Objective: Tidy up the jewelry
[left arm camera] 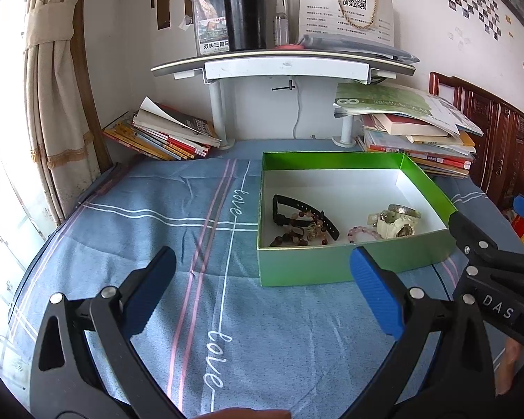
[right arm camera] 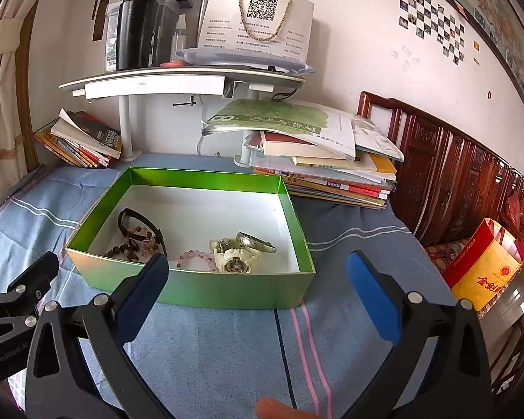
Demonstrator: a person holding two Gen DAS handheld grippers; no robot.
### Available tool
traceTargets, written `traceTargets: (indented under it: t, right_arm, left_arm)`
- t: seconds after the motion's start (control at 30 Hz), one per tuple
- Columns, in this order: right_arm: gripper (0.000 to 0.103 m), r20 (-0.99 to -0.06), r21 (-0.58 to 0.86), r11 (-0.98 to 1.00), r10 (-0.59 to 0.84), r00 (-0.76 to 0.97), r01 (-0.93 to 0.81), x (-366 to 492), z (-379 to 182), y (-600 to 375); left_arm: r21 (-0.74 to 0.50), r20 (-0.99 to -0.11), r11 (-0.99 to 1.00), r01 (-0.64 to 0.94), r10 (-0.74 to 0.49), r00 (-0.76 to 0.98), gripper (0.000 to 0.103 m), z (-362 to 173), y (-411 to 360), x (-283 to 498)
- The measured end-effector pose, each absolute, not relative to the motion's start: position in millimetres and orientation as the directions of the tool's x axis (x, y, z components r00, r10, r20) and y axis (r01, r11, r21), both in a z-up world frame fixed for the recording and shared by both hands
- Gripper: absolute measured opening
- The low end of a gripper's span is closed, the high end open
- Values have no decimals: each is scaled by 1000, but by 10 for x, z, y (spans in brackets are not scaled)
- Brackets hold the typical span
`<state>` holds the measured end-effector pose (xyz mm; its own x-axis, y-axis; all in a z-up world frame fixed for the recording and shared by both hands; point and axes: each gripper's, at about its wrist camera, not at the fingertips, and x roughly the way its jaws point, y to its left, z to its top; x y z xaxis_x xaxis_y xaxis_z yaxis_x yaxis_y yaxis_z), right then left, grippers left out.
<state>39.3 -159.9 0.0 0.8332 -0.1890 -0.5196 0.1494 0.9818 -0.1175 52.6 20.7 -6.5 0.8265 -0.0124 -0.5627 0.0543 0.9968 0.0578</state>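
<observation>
A green box (left arm camera: 318, 266) (right arm camera: 227, 288) with a white inside stands on the blue cloth. In it lie a black watch (left arm camera: 298, 209) (right arm camera: 136, 221), dark and pink bead bracelets (left arm camera: 297, 235) (right arm camera: 136, 244), a pink bead bracelet (left arm camera: 363, 232) (right arm camera: 195, 256), a cream watch (left arm camera: 398, 225) (right arm camera: 234, 260) and a greenish bangle (right arm camera: 255, 241). My left gripper (left arm camera: 262, 289) is open and empty, in front of the box's near left corner. My right gripper (right arm camera: 258, 289) is open and empty, in front of the box's near wall; it also shows at the right of the left wrist view (left arm camera: 485, 244).
Stacks of books (left arm camera: 167, 132) (right arm camera: 318, 167) lie behind the box on both sides, under a white shelf (left arm camera: 283, 66) holding a black flask (left arm camera: 244, 10). A curtain (left arm camera: 52, 104) hangs left. A wooden headboard (right arm camera: 447, 174) and a red-yellow bag (right arm camera: 485, 272) are right.
</observation>
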Motion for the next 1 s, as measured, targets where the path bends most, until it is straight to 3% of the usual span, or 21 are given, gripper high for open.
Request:
traceTargets:
  t: [1.0]
  right_arm:
    - [100,-481,-100,982,-186,856,157,134,76,-1629]
  left_arm:
    - [65,-548,996,59,-13,837,99,29,199,472]
